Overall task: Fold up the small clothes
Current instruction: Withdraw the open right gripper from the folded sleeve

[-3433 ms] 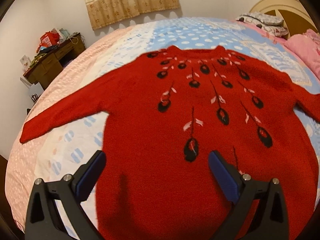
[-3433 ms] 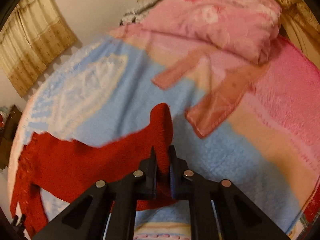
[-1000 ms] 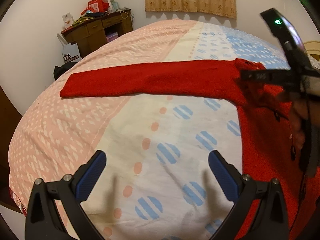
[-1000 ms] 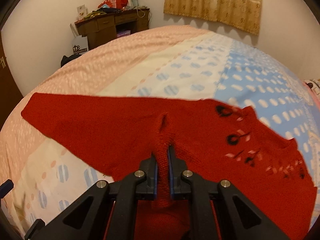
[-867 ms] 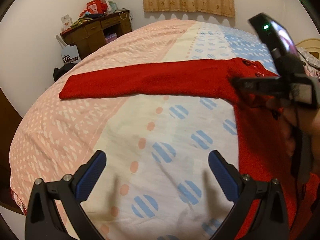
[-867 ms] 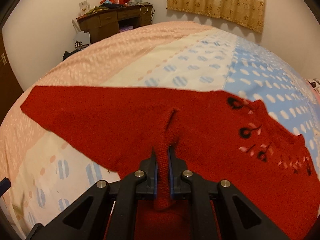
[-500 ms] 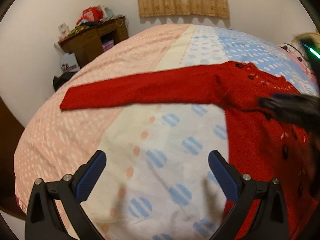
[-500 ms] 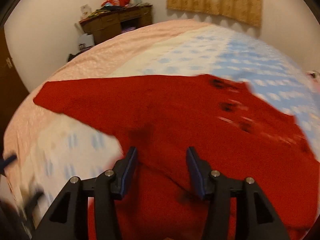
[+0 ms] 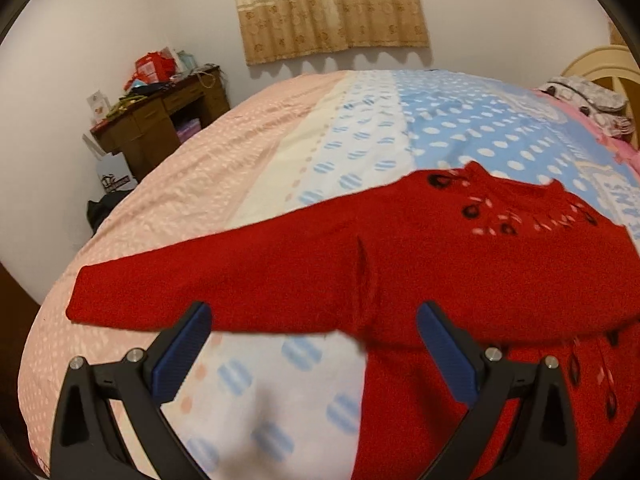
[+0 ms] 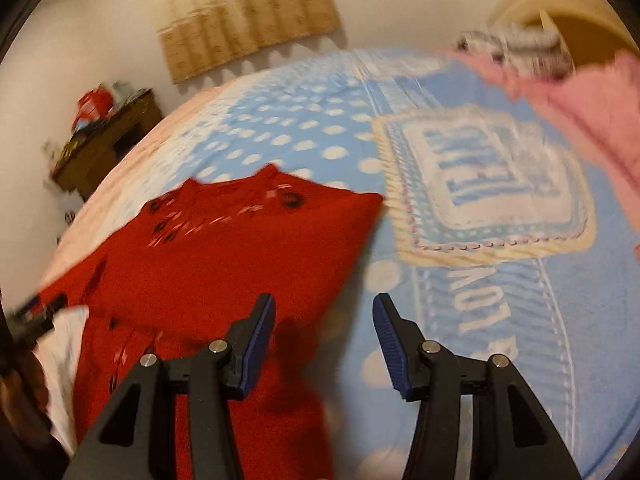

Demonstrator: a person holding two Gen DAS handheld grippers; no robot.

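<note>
Lying flat on the bed (image 9: 256, 184), the red sweater (image 9: 460, 264) has one sleeve folded across its chest, the cuff reaching out past the body onto the pink part of the bedspread. The other sleeve is not visible from either camera. Its neckline and black-and-pink pattern face up, toward the curtain (image 9: 328, 4) on the far wall.

The left gripper (image 9: 312, 354) hangs over the sweater's side edge with its jaws spread wide and nothing between them; the folded sleeve runs just beyond the fingertips. The right gripper (image 10: 324, 340) is likewise released, jaws apart, straddling the sweater's other side edge, where red knit meets blue bedspread. That view is blurred, so fine detail there is hard to read.

Beyond the sweater, toward the headboard (image 9: 600, 64), a grey patterned pillow (image 9: 584, 92) and a pink blanket (image 10: 592, 100) sit well apart from it. A cluttered wooden desk (image 9: 160, 124) stands off the bed's far corner, under the curtain side of the room. Bare bedspread surrounds the sweater on the desk side, the curtain side and the blanket side.
</note>
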